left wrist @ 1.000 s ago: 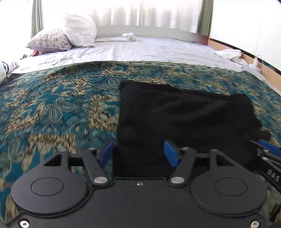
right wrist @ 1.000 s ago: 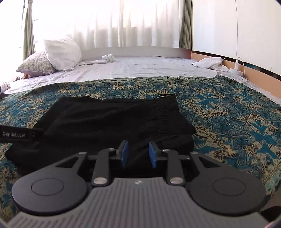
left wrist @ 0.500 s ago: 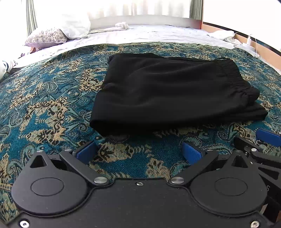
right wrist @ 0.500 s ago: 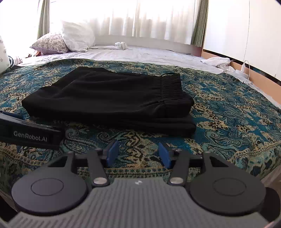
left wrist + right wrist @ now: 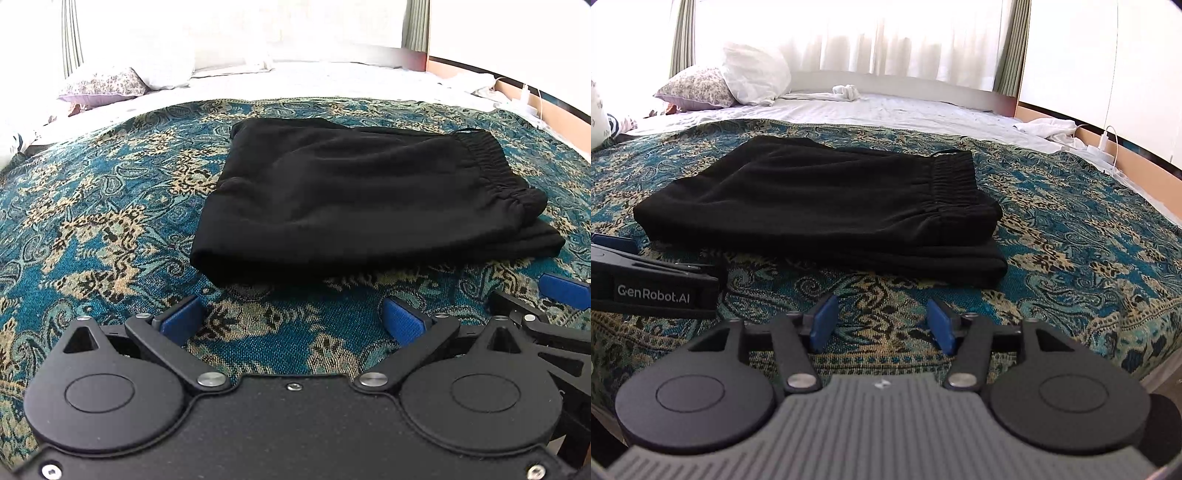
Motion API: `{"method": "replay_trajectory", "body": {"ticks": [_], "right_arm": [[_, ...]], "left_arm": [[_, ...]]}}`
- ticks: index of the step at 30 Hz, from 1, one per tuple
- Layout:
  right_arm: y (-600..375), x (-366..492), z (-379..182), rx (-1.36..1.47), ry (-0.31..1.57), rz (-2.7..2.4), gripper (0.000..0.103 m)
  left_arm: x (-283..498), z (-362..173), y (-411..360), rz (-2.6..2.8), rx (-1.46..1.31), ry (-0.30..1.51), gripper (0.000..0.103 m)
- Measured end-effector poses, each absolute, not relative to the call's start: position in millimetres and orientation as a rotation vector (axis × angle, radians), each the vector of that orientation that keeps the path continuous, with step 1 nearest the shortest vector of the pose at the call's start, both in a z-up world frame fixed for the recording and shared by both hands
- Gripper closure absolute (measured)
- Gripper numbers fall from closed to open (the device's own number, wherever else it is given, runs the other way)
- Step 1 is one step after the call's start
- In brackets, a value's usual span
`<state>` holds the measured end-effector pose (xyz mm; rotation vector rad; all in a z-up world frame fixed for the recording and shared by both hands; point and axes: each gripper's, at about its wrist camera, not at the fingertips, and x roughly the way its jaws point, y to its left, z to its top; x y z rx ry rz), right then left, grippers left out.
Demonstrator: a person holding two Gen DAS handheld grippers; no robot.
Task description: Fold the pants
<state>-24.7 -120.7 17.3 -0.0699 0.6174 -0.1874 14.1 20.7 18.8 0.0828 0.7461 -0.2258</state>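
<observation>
Patterned teal bedspread (image 5: 110,236) carries the folded black pants (image 5: 354,199), lying just beyond my left gripper (image 5: 293,319) and right gripper (image 5: 882,325), whose jaws have just been opening and now gape empty, clear of the cloth.

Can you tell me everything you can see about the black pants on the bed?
The black pants look like soft, thick knit cloth. They are folded into a flat, layered bundle, with the gathered stretchy waistband on top at the right end. They lie on the blue and tan patterned bedspread. Nothing holds them: the left gripper and right gripper are both open, just short of the near edge, not touching.
</observation>
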Motion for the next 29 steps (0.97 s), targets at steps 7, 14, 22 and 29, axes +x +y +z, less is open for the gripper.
{"method": "replay_trajectory", "body": {"ticks": [7,14,22,29], "right_arm": [[-120.4,-24.4,17.0,-0.069,0.618,-0.187,0.033],[-120.0,-24.4,17.0,-0.068,0.618,-0.187,0.033],[-120.0,-24.1,16.8,-0.07,0.618,-0.188,0.033],[-119.4,-23.9,16.5,-0.075,0.617,-0.188,0.032]], "left_arm": [[15.7,18.7,22.2,-0.229,0.08,0.751,0.0],[16.2,18.2,21.9,-0.229,0.083,0.751,0.0],[16.2,18.1,21.7,-0.229,0.082,0.75,0.0],[16.4,17.5,20.4,-0.219,0.088,0.745,0.0]]}}
